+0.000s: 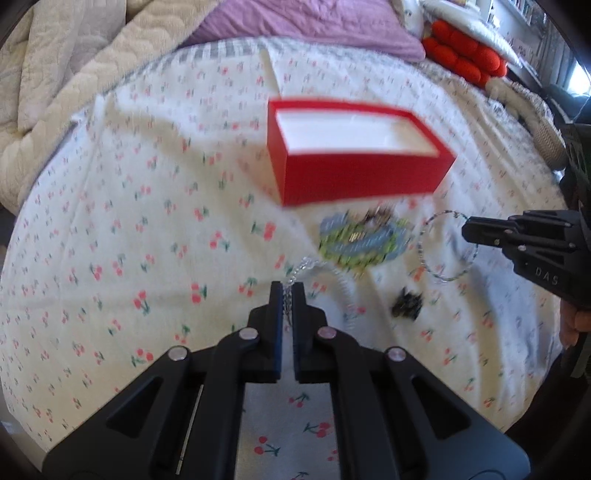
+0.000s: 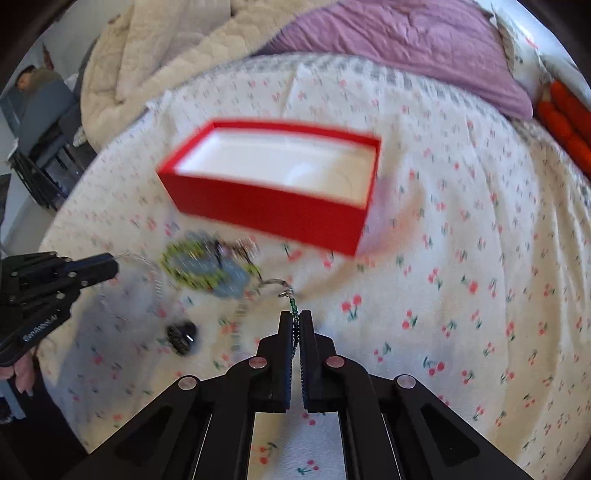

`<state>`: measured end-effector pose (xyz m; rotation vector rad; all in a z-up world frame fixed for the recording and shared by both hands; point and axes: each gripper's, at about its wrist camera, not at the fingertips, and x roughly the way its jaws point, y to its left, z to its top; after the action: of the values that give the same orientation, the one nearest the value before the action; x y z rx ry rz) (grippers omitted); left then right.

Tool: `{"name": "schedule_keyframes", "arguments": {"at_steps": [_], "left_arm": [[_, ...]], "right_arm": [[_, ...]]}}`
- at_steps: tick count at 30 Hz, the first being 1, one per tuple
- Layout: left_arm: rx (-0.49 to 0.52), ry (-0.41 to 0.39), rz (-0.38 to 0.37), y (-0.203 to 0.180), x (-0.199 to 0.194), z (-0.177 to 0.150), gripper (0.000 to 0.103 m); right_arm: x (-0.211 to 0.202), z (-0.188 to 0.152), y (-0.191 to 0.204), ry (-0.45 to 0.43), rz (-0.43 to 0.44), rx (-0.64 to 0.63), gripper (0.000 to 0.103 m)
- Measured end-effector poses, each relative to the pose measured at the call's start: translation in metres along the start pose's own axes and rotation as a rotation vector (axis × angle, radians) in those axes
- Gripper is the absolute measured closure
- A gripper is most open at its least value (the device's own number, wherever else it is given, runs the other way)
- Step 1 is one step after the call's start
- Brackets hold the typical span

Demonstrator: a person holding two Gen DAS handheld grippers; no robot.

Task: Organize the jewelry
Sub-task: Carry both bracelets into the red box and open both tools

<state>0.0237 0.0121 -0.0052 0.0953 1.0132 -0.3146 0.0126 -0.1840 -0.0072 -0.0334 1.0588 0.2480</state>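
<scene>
An open red box (image 1: 354, 181) (image 2: 266, 214) with a white lining stands on the bed, and nothing shows inside it. In front of it lies a heap of jewellery with a green and blue beaded piece (image 1: 364, 243) (image 2: 207, 269). A small dark item (image 1: 406, 306) (image 2: 181, 336) lies nearer to me. My left gripper (image 1: 287, 291) (image 2: 112, 267) is shut on a silver chain (image 1: 306, 266) that trails back to the heap. My right gripper (image 2: 295, 317) (image 1: 467, 230) is shut on a thin green beaded bracelet (image 2: 293, 306) (image 1: 420, 247), which hangs as a loop.
The bed is covered by a white sheet with a cherry print (image 1: 129, 258) (image 2: 461, 295). A purple pillow (image 1: 295, 26) (image 2: 399, 44) and a cream quilt (image 1: 55, 74) (image 2: 166, 55) lie at its far end, and a red cushion (image 1: 465, 55) lies at the right. A hand (image 1: 572, 325) holds the right gripper.
</scene>
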Motion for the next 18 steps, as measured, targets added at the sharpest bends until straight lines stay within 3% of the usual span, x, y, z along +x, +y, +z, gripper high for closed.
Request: {"name": "schedule_keyframes", "arguments": {"at_steps": [11, 18], "left_arm": [[-0.033, -0.135, -0.051, -0.013, -0.031, 0.051, 0.098], [-0.006, -0.178, -0.093, -0.031, -0.033, 0.083, 0.098]], "right_arm": [[-0.046, 0.041, -0.008, -0.142, 0.061, 0.062, 0.100], [-0.054, 0.066, -0.018, -0.170, 0.087, 0.096, 0.100]]}}
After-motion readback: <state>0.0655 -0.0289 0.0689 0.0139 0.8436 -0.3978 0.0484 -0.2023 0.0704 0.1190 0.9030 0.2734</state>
